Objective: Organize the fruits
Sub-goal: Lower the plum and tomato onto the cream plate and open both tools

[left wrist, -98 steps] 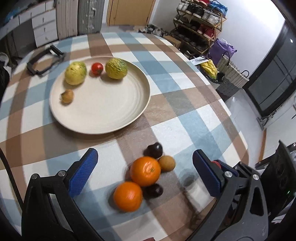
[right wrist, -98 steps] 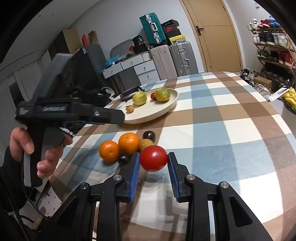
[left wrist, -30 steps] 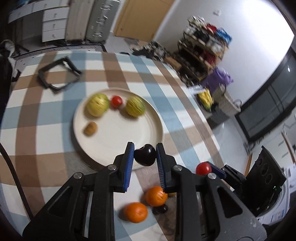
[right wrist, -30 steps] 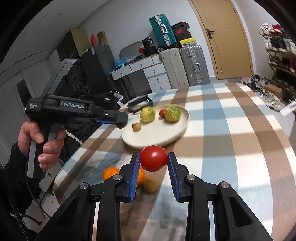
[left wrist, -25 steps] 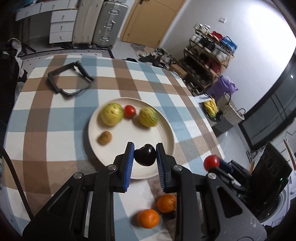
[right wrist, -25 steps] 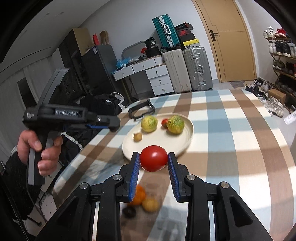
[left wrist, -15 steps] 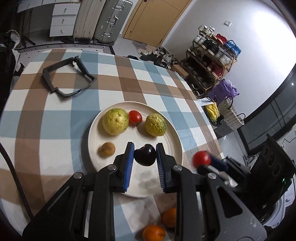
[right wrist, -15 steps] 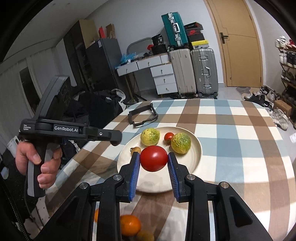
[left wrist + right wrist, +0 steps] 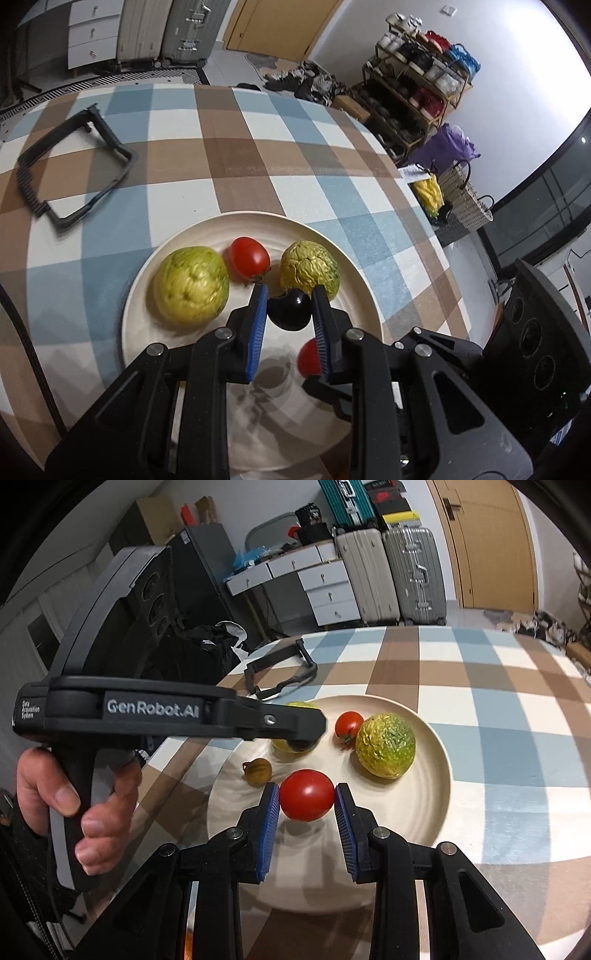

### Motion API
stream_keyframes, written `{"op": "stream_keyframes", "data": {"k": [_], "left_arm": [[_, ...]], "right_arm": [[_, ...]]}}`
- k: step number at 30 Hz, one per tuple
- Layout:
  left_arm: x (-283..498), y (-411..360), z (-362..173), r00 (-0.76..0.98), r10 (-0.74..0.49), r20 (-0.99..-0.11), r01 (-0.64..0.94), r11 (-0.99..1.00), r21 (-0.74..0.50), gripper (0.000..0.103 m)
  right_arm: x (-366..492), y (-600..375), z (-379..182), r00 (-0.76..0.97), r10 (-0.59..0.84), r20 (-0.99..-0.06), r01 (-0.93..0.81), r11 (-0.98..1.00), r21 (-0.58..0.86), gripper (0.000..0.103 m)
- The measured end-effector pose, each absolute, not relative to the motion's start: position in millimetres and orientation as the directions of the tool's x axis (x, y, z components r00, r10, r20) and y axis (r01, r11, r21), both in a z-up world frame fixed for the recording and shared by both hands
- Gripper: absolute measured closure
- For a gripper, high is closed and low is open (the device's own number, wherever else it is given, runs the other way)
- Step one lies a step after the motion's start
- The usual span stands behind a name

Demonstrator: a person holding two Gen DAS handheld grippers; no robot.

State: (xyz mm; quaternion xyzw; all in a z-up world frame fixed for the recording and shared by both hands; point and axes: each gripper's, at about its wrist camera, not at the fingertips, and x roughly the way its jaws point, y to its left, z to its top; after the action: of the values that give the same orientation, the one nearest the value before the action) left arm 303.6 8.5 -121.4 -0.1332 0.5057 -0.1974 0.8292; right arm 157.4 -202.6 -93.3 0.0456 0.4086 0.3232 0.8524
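While hovering over the plate [image 9: 441, 775]: left gripper [image 9: 290, 308] clamped on dark fruit [image 9: 289, 309], right gripper [image 9: 306, 800] clamped on tomato [image 9: 306, 795]. Risk: crowded fruit on the plate, so bumping, rolling off the rim.

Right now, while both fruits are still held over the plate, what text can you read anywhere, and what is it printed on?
"GenRobot.AI": white lettering on the side of the left hand-held gripper, seen from the right wrist view.
Small white print at that body's rear end: three short lines, too small to read for sure.
Shoe boxes above the suitcases: markings too blurred to read.
Nothing else legible.
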Motion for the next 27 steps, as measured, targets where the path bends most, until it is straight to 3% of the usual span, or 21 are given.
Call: {"op": "stream_keyframes", "data": {"k": [19,21,23,27], "left_arm": [[329.5,6.4,-137.9,0.395,-0.470,-0.789,0.169,0.882,-0.441,0.081],[327.9,6.9,-136.0,0.396,-0.459,-0.795,0.162,0.887,-0.432,0.078],[324.5,6.8,-132.9,0.403,-0.445,-0.800,0.160,0.895,-0.417,0.076],[313.6,7.7,-120.8,0.410,-0.452,-0.792,0.163,0.891,-0.424,0.070]], "right_arm": [[186.8,-188.2,-108.4,0.408,0.588,-0.698,-0.482,0.788,0.383,0.071],[188.1,-189.7,-108.1,0.406,0.592,-0.697,-0.477,0.787,0.391,0.068],[187.5,-191.2,-106.7,0.408,0.597,-0.690,-0.477,0.784,0.396,0.054],[181.7,-195.4,-99.9,0.433,0.592,-0.680,-0.478,0.790,0.384,0.053]]}}
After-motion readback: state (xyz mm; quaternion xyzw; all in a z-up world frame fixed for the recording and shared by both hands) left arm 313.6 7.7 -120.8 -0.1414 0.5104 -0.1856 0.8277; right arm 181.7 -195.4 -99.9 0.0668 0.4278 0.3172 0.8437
